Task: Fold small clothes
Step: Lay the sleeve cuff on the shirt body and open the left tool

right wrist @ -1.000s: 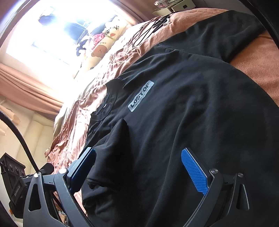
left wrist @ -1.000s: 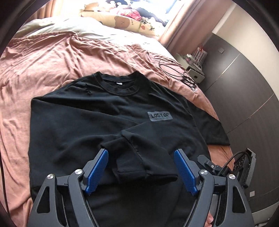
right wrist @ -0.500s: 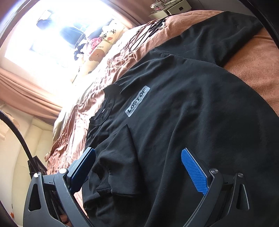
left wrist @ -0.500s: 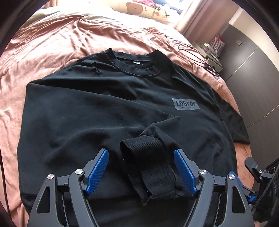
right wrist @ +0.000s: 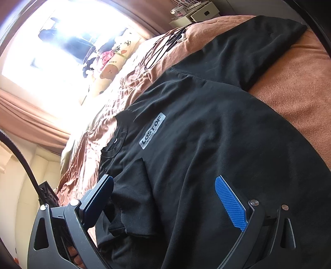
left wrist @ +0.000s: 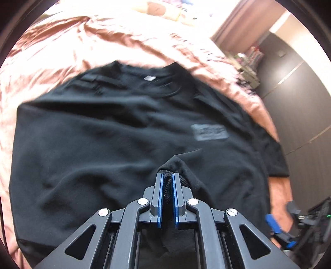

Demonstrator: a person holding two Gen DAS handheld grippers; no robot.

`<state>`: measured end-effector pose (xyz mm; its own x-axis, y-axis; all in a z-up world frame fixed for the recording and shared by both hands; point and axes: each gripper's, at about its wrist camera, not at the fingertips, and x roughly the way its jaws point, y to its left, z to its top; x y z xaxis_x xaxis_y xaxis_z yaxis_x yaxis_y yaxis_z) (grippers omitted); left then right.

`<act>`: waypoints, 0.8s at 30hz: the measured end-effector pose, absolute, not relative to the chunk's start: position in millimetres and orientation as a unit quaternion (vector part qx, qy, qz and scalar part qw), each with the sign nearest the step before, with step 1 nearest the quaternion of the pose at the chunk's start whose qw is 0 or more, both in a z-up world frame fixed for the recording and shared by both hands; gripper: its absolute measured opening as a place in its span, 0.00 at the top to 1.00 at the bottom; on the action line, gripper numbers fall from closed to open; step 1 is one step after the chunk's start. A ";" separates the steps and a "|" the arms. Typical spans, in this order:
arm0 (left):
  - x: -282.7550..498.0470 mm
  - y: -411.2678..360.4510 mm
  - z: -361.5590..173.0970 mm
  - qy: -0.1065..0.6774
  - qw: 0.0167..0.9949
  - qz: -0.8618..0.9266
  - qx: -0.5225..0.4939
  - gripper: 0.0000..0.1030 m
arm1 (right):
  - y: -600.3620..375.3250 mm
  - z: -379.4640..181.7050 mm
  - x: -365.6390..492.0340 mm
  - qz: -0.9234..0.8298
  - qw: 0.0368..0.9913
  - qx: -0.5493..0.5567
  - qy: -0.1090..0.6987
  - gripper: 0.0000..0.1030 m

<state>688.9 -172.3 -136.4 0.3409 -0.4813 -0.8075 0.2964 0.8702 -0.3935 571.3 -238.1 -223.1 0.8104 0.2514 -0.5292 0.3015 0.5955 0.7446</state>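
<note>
Since a moment ago our left claw [left wrist: 167, 179] has clenched on the cuff [left wrist: 182, 179] of the black sweatshirt [left wrist: 99, 144] lying just ahead on the bed [left wrist: 51, 53], while our right claw [right wrist: 165, 198] hangs released above it, so we should lift gently.

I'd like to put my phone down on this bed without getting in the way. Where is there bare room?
Bare bedspread lies between the sweatshirt's collar and the pillows, and another patch below the outstretched sleeve. The tangle of cables crowds the corner near the nightstand. The left claw grips the cuff; the right claw hovers open.
</note>
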 end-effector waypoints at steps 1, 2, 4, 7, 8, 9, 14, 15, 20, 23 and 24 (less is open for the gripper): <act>688.2 -177.3 -129.1 0.517 0.815 -0.247 -0.090 0.92 | -238.4 -223.6 571.3 -0.012 0.837 0.451 0.308 0.04; 687.3 -182.8 -121.4 0.513 0.814 -0.254 -0.092 0.92 | -238.1 -224.1 571.8 -0.009 0.836 0.453 0.310 0.04; 685.0 -194.5 -108.5 0.507 0.810 -0.276 -0.101 0.92 | -237.8 -224.7 572.6 -0.003 0.834 0.455 0.312 0.04; 679.9 -217.1 -90.8 0.498 0.799 -0.320 -0.105 0.86 | -242.5 -226.0 571.5 -0.003 0.831 0.463 0.309 0.04; 677.2 -224.8 -85.9 0.493 0.796 -0.334 -0.103 0.71 | -244.9 -226.5 570.5 -0.005 0.830 0.465 0.308 0.04; 674.2 -231.0 -82.1 0.488 0.797 -0.342 -0.099 0.60 | -247.1 -227.2 569.2 -0.006 0.829 0.467 0.306 0.04; 664.5 -247.5 -76.0 0.477 0.806 -0.343 -0.069 0.43 | -256.8 -229.6 566.3 -0.010 0.828 0.470 0.305 0.04; 664.8 -245.6 -77.5 0.479 0.807 -0.338 -0.069 0.43 | -259.0 -229.9 565.2 -0.010 0.829 0.469 0.306 0.04; 664.5 -220.9 -84.7 0.485 0.823 -0.289 -0.065 0.43 | -260.6 -228.0 569.1 -0.004 0.837 0.444 0.320 0.04; 665.7 -195.9 -93.8 0.494 0.828 -0.257 -0.071 0.43 | -254.2 -223.1 573.4 0.006 0.847 0.417 0.330 0.04; 664.7 -186.3 -95.7 0.495 0.829 -0.251 -0.072 0.43 | -251.2 -221.1 575.8 0.010 0.851 0.404 0.335 0.04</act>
